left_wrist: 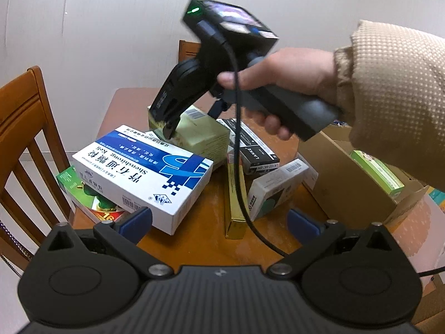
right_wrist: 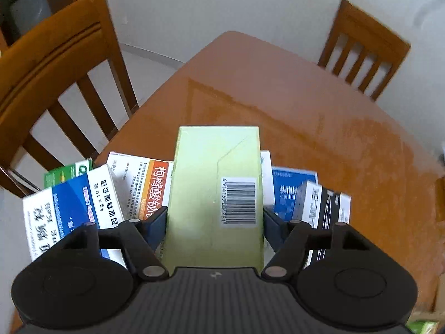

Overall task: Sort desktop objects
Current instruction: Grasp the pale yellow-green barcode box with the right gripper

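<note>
Wooden table (left_wrist: 205, 239) by white wall, boxes piled at centre. Left-wrist view: left gripper (left_wrist: 219, 220) wide, empty, hovering low over pile; right gripper (left_wrist: 167, 122) angled down onto pale green box (left_wrist: 203, 136) atop pile. Cardboard carton (left_wrist: 347, 183) at right, near, likely drop spot.

Right-wrist view: pads flank green box, touching or nearly; seat squarely, lift straight, neighbours crowd both sides. Far table bare.

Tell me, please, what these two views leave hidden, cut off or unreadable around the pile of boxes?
- Left wrist view: green box mostly buried under the blue-and-white box.
- Left wrist view: cardboard carton partly covered by the sleeve.
- Right wrist view: orange-striped box partly covered by the pale green box.
- Right wrist view: black box partly behind the right fingers.
</note>
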Available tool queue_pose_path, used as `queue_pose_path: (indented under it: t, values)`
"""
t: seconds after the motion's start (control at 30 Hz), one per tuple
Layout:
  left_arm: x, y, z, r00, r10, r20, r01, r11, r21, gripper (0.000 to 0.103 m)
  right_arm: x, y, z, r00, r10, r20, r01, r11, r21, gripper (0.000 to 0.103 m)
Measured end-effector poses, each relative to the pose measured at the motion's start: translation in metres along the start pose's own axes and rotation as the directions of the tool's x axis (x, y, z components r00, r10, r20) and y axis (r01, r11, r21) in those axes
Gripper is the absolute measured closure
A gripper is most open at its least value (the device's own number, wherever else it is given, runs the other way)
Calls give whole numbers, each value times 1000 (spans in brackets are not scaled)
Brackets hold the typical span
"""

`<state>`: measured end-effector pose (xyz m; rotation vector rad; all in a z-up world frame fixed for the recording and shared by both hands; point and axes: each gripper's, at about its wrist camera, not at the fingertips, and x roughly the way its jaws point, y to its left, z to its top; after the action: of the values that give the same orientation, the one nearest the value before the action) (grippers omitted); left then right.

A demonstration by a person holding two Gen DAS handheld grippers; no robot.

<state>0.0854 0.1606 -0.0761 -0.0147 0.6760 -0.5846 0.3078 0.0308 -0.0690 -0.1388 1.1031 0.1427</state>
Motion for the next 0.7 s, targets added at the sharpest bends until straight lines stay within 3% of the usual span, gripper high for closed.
queue_pose_path:
  t: [0.3,0.7]
  values:
    - [5,-6,3,1000,-16,-5,16,1000,25,0,-13,-47,-8,988,152,-33,-144,973,182,29]
    - [30,-23,32,999,-33,33,29,993,113,0,-22,-72,-25,973,225,-45,-207,945,251,29]
